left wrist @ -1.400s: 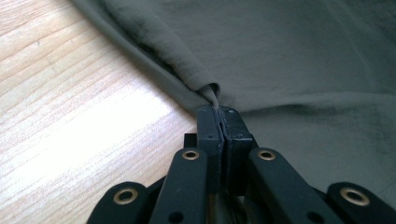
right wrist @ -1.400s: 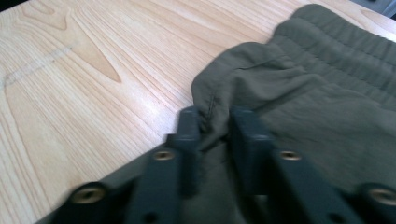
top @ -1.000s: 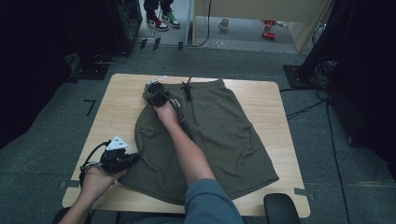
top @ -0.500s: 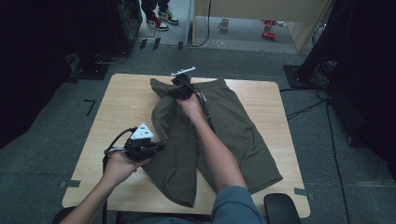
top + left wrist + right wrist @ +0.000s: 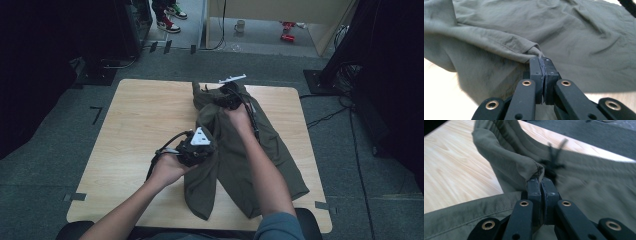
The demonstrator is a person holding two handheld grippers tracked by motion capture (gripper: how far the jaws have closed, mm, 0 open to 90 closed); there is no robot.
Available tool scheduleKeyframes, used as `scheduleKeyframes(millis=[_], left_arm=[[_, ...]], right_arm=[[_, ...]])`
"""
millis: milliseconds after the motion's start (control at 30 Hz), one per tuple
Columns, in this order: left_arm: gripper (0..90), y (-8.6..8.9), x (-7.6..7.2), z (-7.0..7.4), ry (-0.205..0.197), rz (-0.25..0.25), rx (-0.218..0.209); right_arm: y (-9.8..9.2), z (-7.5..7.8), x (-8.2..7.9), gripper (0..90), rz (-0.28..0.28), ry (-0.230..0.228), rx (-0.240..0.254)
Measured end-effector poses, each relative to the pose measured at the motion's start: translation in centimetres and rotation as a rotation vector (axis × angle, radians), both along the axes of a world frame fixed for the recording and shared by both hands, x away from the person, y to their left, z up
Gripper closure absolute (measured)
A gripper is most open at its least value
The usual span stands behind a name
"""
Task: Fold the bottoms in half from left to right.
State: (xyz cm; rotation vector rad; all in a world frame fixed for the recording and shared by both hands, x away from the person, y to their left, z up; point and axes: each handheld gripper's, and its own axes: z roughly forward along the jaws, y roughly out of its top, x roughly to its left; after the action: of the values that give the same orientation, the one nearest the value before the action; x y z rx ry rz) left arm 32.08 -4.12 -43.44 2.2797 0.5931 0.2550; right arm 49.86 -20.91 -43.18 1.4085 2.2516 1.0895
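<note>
An olive-green pair of shorts (image 5: 270,150) lies on the wooden table (image 5: 135,125), its left half lifted and carried over the right half. My left gripper (image 5: 206,149) is shut on a hem corner of the shorts (image 5: 534,51) near the table's middle. At the far edge my right gripper (image 5: 226,98) is shut on the waistband (image 5: 534,171), and a black drawstring (image 5: 554,157) hangs just beyond its jaws. Both jaw pairs pinch a fold of cloth between their pads.
The table's left half is bare wood. A dark floor surrounds it, with cables (image 5: 330,117) at the right, a mug (image 5: 240,25) and shoes (image 5: 169,23) beyond the far edge, and a black chair edge (image 5: 310,220) at the near side.
Both grippers have swept rightward across the table, pulling the left side of the shorts up and over toward the right. The flat, spread shorts are now a narrower folded shape.
</note>
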Motion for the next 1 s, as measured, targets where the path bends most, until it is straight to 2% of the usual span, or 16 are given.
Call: scheduleKeyframes(millis=[67, 200, 267, 333, 400, 533, 633, 700, 900, 1000], left_arm=[[89.5, -1.1, 0.2, -0.6, 0.011, -0.009, 0.008], [89.3, -3.0, 0.6, -1.6, 0.007, -0.029, 0.024], [89.2, -3.8, 0.9, -2.3, 0.023, -0.030, 0.019], [89.2, -4.5, 1.4, -3.2, 0.031, -0.026, 0.030], [89.1, -5.2, 1.8, -4.1, 0.056, -0.026, 0.040], [88.9, -6.1, 2.2, -5.5, 0.055, -0.028, 0.102], [88.8, -6.2, 2.4, -6.1, 0.058, -0.032, 0.132], [88.9, -6.0, 2.7, -6.2, 0.071, -0.035, 0.130], [89.1, -4.7, 3.3, -6.0, 0.046, -0.035, 0.183], [89.1, -3.2, 3.9, -6.0, 0.039, -0.016, 0.186]], right_arm=[[-1.3, -0.5, -0.1, 86.8, -0.021, 0.014, -0.008], [-3.4, -1.7, -0.1, 86.8, -0.054, 0.053, -0.060], [-4.3, -2.5, 0.0, 86.8, -0.077, 0.062, -0.084], [-5.0, -3.3, 0.1, 86.7, -0.096, 0.096, -0.101], [-5.6, -4.0, 0.1, 86.6, -0.107, 0.111, -0.120], [-6.1, -5.2, 0.2, 86.1, -0.119, 0.148, -0.147], [-6.0, -5.8, 0.2, 85.8, -0.109, 0.159, -0.190], [-5.9, -6.0, 0.2, 85.8, -0.106, 0.162, -0.205], [-5.6, -6.0, 0.2, 86.0, -0.105, 0.163, -0.219], [-5.3, -6.0, 0.2, 86.0, -0.106, 0.165, -0.214]])
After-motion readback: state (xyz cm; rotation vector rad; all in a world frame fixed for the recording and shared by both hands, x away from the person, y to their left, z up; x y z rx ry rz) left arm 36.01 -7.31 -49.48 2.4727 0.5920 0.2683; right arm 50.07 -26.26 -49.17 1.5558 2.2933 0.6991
